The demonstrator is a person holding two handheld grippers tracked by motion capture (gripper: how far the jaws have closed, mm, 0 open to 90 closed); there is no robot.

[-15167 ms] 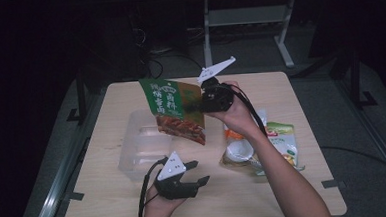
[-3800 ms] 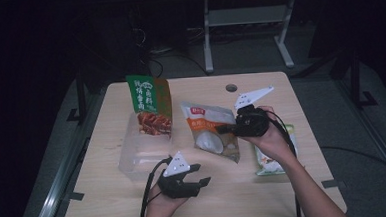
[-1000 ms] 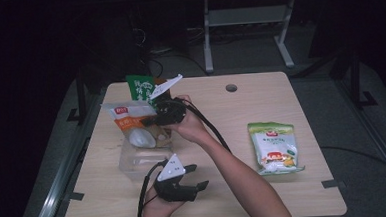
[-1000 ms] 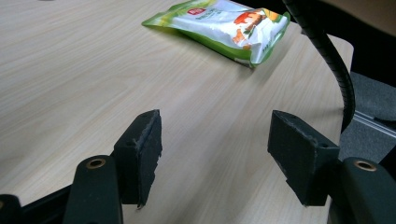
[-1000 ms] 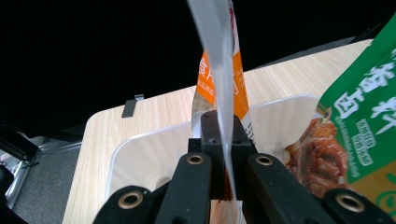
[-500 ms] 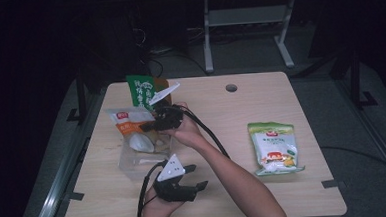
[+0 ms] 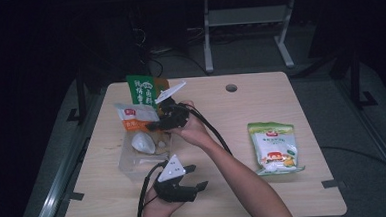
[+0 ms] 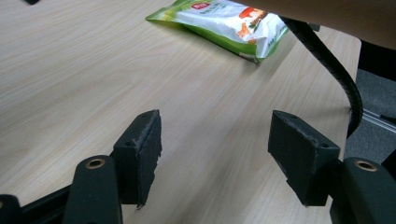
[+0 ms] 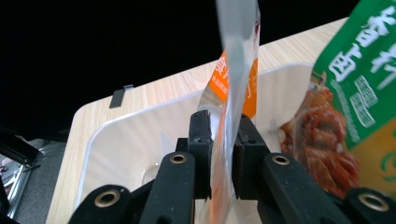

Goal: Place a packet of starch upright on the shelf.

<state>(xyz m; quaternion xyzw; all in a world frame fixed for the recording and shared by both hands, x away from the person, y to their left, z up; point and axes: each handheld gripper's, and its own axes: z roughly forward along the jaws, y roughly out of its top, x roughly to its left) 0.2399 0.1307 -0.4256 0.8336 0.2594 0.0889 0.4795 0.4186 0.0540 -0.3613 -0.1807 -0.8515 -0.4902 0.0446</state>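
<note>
An orange-and-white pouch (image 7: 134, 116) (image 9: 233, 70) stands upright in a clear plastic bin (image 7: 129, 164) (image 9: 121, 154) at the table's left. A green bag (image 7: 141, 88) (image 9: 359, 70) stands behind it in the same bin. My right gripper (image 7: 152, 125) (image 9: 222, 135) is at the pouch's right edge. Its jaws have just been opening: the pouch's edge is between the pads with a narrow gap showing. My left gripper (image 7: 198, 177) (image 8: 217, 154) rests on the table near the front edge, open, with nothing between its pads.
A green-and-white pouch (image 7: 273, 147) (image 8: 224, 18) lies flat on the right side of the wooden table (image 7: 221, 112). The right forearm and the gripper's cable (image 8: 336, 74) cross the table's middle. A round hole (image 7: 231, 88) sits near the far edge.
The right gripper carried the orange-and-white pouch from the table's middle to the bin at the left and has lowered it there. The left gripper has stayed in place.
</note>
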